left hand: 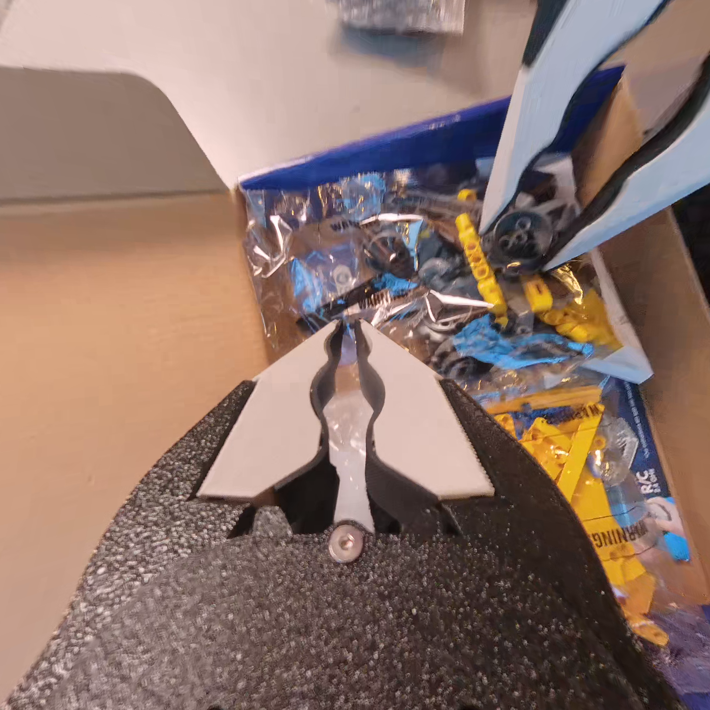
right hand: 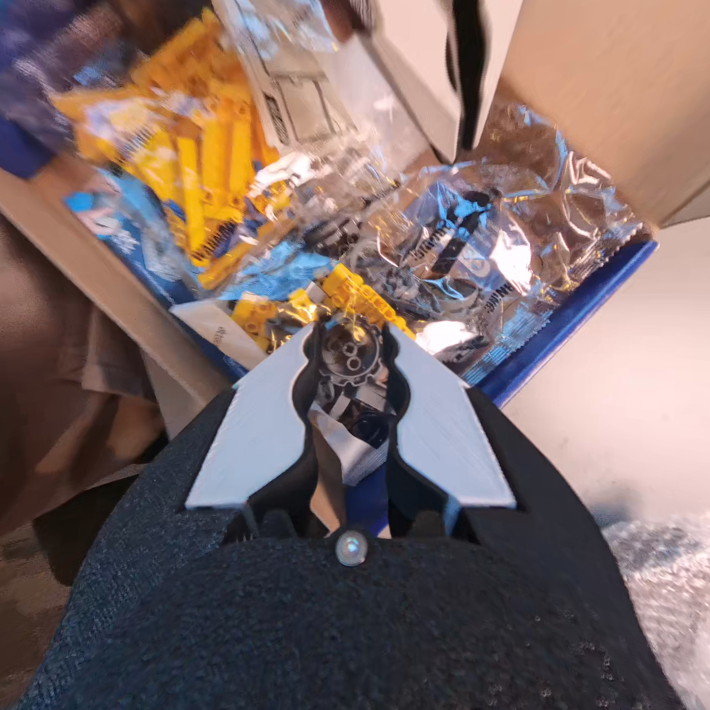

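Note:
An open cardboard box with a blue outside holds several clear plastic bags of toy building parts. My left gripper is shut on a fold of a crinkled clear bag of dark and blue parts near the box's left wall. The plastic runs back between its fingers. My right gripper is closed around a black gear wheel inside a bag, with yellow beams just ahead of it. In the left wrist view the right gripper comes down from the upper right onto the same gear.
A bag of yellow bricks lies at the box's near right, and shows in the right wrist view too. Box flaps stand up around the opening. The pale table carries a silvery packet at the far edge. The tips of one gripper are about 9 cm away from the tips of the other.

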### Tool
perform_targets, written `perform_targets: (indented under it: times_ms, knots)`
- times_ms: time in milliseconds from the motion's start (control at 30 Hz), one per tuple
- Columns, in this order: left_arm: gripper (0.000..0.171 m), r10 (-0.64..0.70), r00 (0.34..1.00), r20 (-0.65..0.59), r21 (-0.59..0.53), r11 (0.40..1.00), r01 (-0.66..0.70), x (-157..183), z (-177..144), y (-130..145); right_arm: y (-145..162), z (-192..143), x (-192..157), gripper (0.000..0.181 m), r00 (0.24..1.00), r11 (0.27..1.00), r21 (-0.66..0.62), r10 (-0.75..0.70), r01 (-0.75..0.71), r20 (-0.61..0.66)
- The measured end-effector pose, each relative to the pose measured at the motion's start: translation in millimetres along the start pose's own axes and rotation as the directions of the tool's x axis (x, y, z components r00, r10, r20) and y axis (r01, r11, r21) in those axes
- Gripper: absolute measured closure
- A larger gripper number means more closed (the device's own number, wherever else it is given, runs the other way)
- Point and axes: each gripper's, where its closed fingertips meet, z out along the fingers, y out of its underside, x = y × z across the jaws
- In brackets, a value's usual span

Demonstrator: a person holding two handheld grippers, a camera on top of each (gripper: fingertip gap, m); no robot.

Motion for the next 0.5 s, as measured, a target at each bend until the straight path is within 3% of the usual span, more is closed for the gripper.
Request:
perform_targets:
  times_ms: [100,267,367,500]
  knots:
    - [0.166,-0.013,1.0,-0.027,0.015,1.0,0.013,0.7,12.4,-13.3,6.1,14.1,-0.6,0.156,0.999,0.999,-0.037,0.035,-0.035,0.013]
    - [0.171,0.091,0.995,0.038,-0.172,0.982,-0.083,-7.8,49.2,7.5,10.5,14.0,-0.4,0.157,0.995,0.994,-0.084,0.078,-0.074,0.055]
    - [0.171,0.157,0.984,0.078,-0.218,0.966,-0.137,-9.2,57.2,9.1,12.4,12.9,-0.2,0.156,0.993,0.992,-0.089,0.098,-0.092,0.067]
    - [0.171,0.107,0.994,0.018,-0.237,0.966,-0.1,-6.3,62.1,15.0,12.8,9.6,0.3,0.155,0.989,0.99,-0.053,0.131,-0.128,0.072]
